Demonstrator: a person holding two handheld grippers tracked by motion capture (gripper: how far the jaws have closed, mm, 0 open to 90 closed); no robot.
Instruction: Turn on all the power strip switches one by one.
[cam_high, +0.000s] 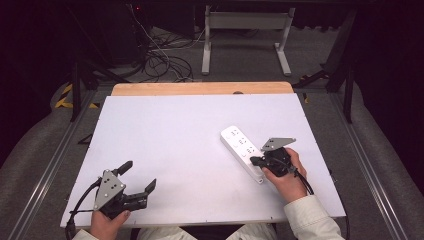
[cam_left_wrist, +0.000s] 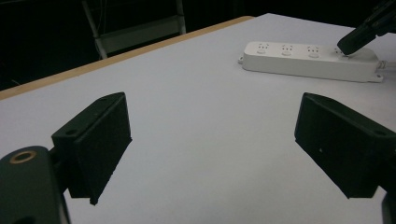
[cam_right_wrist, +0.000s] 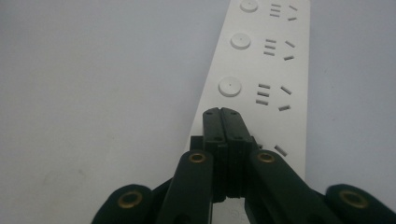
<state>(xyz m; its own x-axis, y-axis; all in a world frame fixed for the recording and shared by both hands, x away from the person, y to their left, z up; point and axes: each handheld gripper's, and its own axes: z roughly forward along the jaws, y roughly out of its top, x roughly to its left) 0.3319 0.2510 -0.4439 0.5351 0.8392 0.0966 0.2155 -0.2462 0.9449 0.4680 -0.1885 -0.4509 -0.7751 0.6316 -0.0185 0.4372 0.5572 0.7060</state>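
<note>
A white power strip (cam_high: 241, 146) lies slanted on the white table top (cam_high: 175, 135), right of the middle. My right gripper (cam_high: 256, 161) is shut with nothing between its jaws, and its tip rests on the near end of the strip. In the right gripper view the shut jaws meet at the right gripper tip (cam_right_wrist: 222, 114) over the strip (cam_right_wrist: 268, 60), just below a round button. My left gripper (cam_high: 137, 176) stands open near the front left edge, well away from the strip. In its own view my left gripper (cam_left_wrist: 210, 140) has bare table between the jaws, with the strip (cam_left_wrist: 303, 60) beyond.
A wooden edge (cam_high: 200, 88) runs along the back of the table. Behind it on the floor lie tangled cables (cam_high: 160, 57) and a white table frame (cam_high: 245, 30). Metal rails (cam_high: 55, 155) run along both sides.
</note>
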